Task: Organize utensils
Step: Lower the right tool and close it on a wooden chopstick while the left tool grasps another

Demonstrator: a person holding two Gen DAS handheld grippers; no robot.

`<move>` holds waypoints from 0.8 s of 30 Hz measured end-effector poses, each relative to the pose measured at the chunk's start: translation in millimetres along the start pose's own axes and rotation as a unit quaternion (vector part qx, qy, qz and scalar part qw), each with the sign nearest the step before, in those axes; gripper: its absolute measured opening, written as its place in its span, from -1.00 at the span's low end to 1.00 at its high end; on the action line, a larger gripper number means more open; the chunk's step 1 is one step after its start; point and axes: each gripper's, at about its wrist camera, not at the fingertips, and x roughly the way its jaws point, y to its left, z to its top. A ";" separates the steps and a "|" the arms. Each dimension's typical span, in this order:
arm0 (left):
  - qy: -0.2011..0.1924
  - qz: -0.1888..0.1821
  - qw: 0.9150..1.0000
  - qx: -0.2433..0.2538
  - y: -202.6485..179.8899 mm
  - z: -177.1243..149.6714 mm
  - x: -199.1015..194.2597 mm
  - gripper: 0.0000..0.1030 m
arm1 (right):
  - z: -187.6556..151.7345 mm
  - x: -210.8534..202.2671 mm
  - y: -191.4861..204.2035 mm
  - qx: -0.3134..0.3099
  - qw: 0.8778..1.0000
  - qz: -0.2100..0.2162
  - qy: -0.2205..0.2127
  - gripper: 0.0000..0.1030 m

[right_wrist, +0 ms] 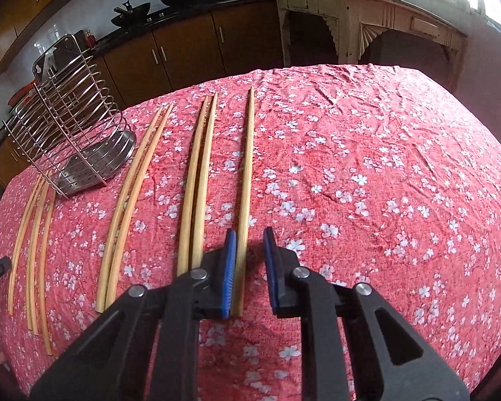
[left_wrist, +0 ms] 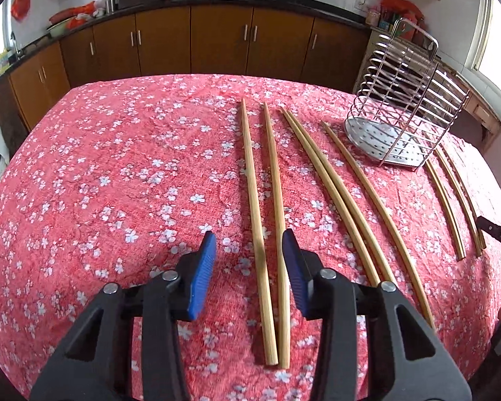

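Several long bamboo chopsticks lie in a row on the red flowered tablecloth [left_wrist: 117, 183]. My left gripper [left_wrist: 248, 234] is low over the leftmost pair of chopsticks [left_wrist: 255, 217]. Both sticks lie between its blue pads [left_wrist: 203, 260], with a gap on the left side, so it is open. My right gripper [right_wrist: 249, 231] straddles the rightmost single chopstick [right_wrist: 248, 167]. That stick lies against the left pad [right_wrist: 229, 267], and cloth shows between it and the right pad. A steel wire utensil rack [left_wrist: 400, 107] stands behind the row, also seen as the rack [right_wrist: 70, 123] in the right wrist view.
More chopsticks lie between the two grippers: a pair [right_wrist: 200, 173], another pair [right_wrist: 133, 200] and three thin ones [right_wrist: 33, 240] in front of the rack. The table's far edge drops off toward brown kitchen cabinets [left_wrist: 217, 43]. A white cupboard [right_wrist: 367, 16] stands beyond the right side.
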 end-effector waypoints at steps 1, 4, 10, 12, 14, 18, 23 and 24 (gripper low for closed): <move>0.001 -0.001 1.000 0.002 0.2 0.1 1.6 -0.23 | 0.1 0.0 1.0 -0.002 1.000 -0.001 0.000 -0.65; 0.001 0.000 1.000 0.006 -0.7 2.1 3.5 -0.34 | 1.7 2.0 4.7 -0.008 1.000 -0.002 0.000 -0.65; 0.010 0.017 1.000 0.016 0.1 5.0 9.4 -0.75 | 5.0 5.1 0.3 -0.011 1.000 -0.007 -0.002 -0.84; 0.010 0.024 0.999 0.019 -0.3 8.8 12.1 -0.83 | 7.5 6.9 -3.8 -0.008 1.000 -0.007 -0.008 -0.85; 0.008 0.032 0.999 0.018 2.4 16.2 17.5 -0.85 | 11.5 9.2 -10.3 0.001 1.000 -0.012 -0.011 -0.85; 0.007 0.037 0.999 0.008 12.5 30.0 26.4 -0.84 | 15.3 12.2 -20.5 0.016 1.000 -0.002 -0.011 -0.85; 0.005 0.021 1.000 0.004 18.5 21.1 17.2 -0.81 | 5.9 5.8 -25.7 0.026 1.000 0.016 -0.008 -0.81; 0.004 0.017 1.000 0.002 18.0 18.1 14.2 -0.76 | 4.3 4.5 -25.8 0.025 1.000 0.016 -0.008 -0.81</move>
